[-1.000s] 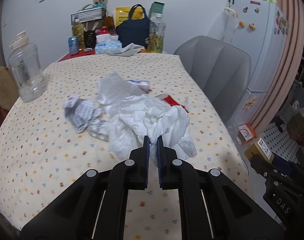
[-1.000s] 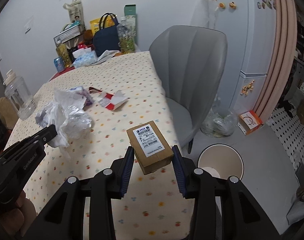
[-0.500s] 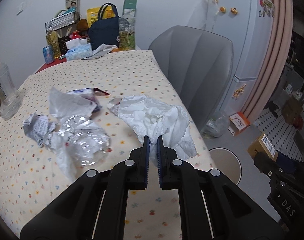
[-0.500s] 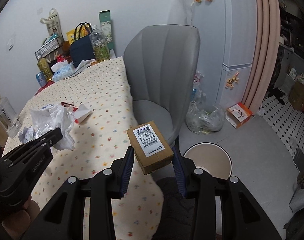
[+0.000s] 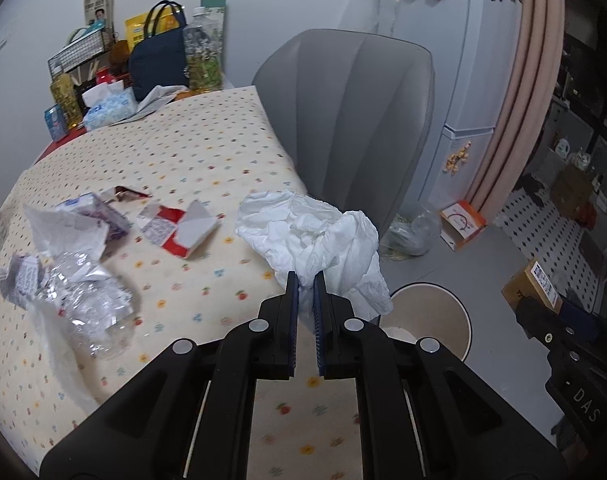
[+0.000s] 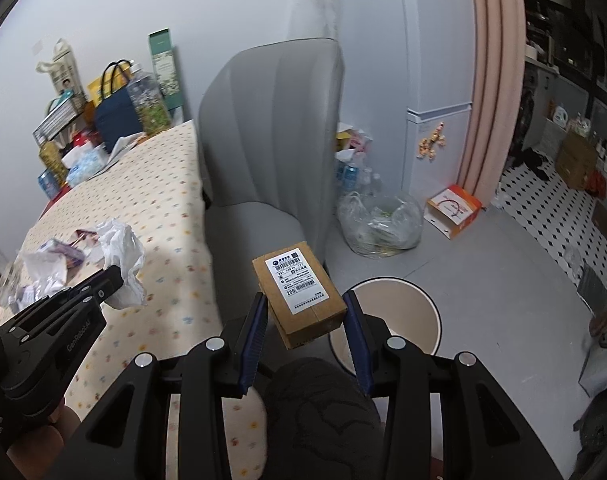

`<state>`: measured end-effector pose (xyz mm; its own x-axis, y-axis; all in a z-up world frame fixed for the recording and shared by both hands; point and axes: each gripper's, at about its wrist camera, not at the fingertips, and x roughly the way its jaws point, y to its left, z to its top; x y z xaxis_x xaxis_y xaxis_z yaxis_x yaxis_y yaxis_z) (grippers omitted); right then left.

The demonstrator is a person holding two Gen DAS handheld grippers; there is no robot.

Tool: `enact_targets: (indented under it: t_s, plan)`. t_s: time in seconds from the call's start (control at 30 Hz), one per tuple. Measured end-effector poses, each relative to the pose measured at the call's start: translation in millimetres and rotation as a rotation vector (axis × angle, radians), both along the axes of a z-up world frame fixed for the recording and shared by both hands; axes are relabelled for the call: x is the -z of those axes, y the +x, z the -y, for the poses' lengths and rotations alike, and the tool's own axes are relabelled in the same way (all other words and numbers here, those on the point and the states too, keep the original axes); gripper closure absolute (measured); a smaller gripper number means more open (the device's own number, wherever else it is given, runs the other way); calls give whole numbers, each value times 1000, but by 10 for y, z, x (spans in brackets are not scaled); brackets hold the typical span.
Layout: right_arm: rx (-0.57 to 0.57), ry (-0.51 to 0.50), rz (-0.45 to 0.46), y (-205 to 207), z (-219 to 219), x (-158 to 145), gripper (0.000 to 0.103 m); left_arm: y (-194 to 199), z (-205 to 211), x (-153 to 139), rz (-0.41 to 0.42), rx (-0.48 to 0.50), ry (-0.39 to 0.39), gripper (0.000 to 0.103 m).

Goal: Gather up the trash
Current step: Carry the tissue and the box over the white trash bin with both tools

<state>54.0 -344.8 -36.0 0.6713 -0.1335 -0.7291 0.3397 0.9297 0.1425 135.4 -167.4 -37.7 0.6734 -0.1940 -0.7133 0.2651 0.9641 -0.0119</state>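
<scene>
My left gripper [image 5: 305,280] is shut on a crumpled white tissue wad [image 5: 315,232], held over the table's right edge. In the right wrist view the same wad [image 6: 123,256] hangs from that gripper [image 6: 117,276] at the left. A small cardboard box [image 6: 299,292] with a white shipping label sits clamped between the pads of my right gripper [image 6: 305,308], above the floor beside the table. The round beige trash bin [image 6: 387,316] stands open on the floor just right of and below the box; it also shows below the tissue as the bin [image 5: 427,320].
On the dotted tablecloth [image 5: 191,168] lie a crushed clear plastic bottle [image 5: 91,308], crumpled paper [image 5: 21,280], a red and white carton piece [image 5: 179,228] and a purple wrapper [image 5: 103,216]. A grey chair [image 6: 271,132] stands by the table, a clear bag [image 6: 379,220] of trash behind the bin.
Both grippers have swung right with their loads, from over the table toward its edge. The bin has come into the left view and nearer in the right view.
</scene>
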Motion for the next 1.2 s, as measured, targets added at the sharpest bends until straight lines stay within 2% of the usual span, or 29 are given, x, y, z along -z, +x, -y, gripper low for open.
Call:
enact_targets:
  t_s: [0.57,0.8,1.03,1.07,1.1,1.13,1.2]
  plan:
    - [182,47,-40,-39,1042,290,65,251,1308,161,-30,190,76,95]
    - [225,63,-65,18,1365,473,65,317,1623,300,-52,228,105,95]
    - [213,91,-68,209,1490,632,63,436,1687,374,-63,213,128,95]
    - [213,93,-70,243,1502,655,59,459,1683,384,-66,208,133,95]
    - [216,100,-71,265,1523,679,43,474,1687,393,-68,204,137,95]
    - [221,106,-64,273,1548,696,34,481,1692,398,-69,202,141,95]
    - [233,98,-60,276,1586,710,34,492,1701,410,-72,200,148,95]
